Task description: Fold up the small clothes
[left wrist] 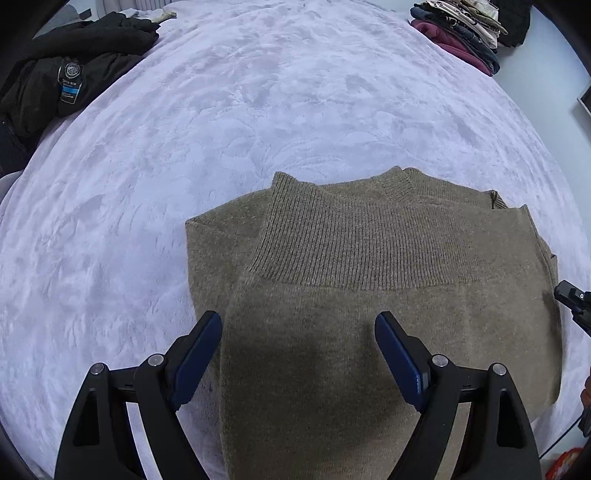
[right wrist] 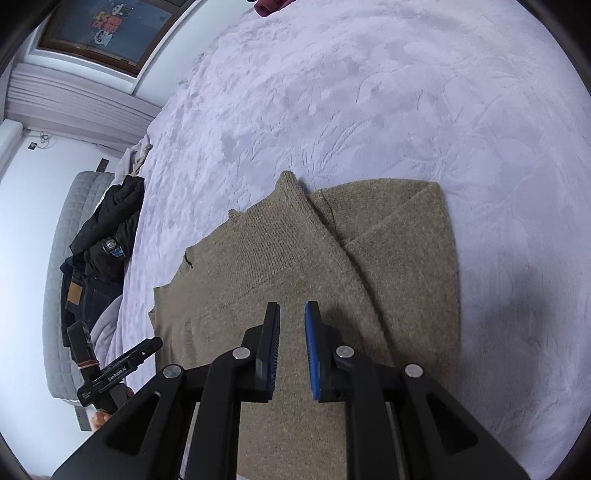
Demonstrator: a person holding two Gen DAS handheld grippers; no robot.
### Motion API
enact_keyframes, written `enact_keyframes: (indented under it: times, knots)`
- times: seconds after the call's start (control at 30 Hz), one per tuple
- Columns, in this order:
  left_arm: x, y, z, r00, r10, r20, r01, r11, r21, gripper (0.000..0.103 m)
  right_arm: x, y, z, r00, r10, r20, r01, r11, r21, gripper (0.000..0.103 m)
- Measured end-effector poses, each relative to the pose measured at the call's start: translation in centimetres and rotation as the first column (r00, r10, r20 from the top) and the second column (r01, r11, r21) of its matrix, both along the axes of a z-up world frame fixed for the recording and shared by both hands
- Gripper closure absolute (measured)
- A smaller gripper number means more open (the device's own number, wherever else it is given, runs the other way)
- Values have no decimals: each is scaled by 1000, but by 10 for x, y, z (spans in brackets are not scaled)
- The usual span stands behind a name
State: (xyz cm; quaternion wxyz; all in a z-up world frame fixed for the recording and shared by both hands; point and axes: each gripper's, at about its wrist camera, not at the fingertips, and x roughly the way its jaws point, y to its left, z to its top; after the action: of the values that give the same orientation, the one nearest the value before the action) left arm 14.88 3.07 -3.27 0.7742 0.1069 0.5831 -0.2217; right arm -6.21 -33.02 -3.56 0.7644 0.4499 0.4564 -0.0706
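A tan knit sweater lies folded on the pale lilac blanket, its ribbed hem band laid across the top. My left gripper hovers over its near part, jaws wide open and empty. In the right wrist view the sweater lies below my right gripper, whose jaws stand a narrow gap apart with nothing between them. The left gripper's body shows at the left edge of that view.
A pile of black clothes lies at the blanket's far left, also in the right wrist view. A stack of folded clothes sits at the far right. A grey quilted headboard and a framed picture stand beyond the bed.
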Motion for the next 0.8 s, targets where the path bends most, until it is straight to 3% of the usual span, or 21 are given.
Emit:
enact_keyframes:
  times: [0.17, 0.3, 0.33, 0.37, 0.4, 0.47, 0.8]
  knots:
    - [-16, 5, 0, 1000, 4, 9, -4, 998, 64, 17, -8, 17, 2, 1000, 15, -12, -15, 1000, 12, 87]
    - [-28, 15, -2, 1000, 23, -11, -22, 998, 53, 17, -11, 39, 7, 998, 58, -24, -58, 998, -1, 85]
    - [-31, 18, -3, 999, 31, -15, -30, 998, 53, 13, -12, 45, 8, 997, 70, -28, -70, 998, -2, 82]
    - [-34, 22, -4, 999, 41, -19, -40, 998, 53, 7, -13, 52, 8, 996, 82, -34, -82, 997, -3, 75]
    - [-37, 26, -3, 998, 53, -19, -52, 998, 47, 1, -14, 58, 8, 995, 92, -39, -92, 996, -2, 60]
    - [-44, 36, -3, 997, 75, -20, -74, 997, 35, 1, -15, 71, 7, 993, 113, -47, -113, 994, -1, 45]
    - [-76, 112, -8, 970, 232, -73, -230, 973, 33, 1, -23, 150, -1, 967, 250, -59, -245, 967, 73, 44]
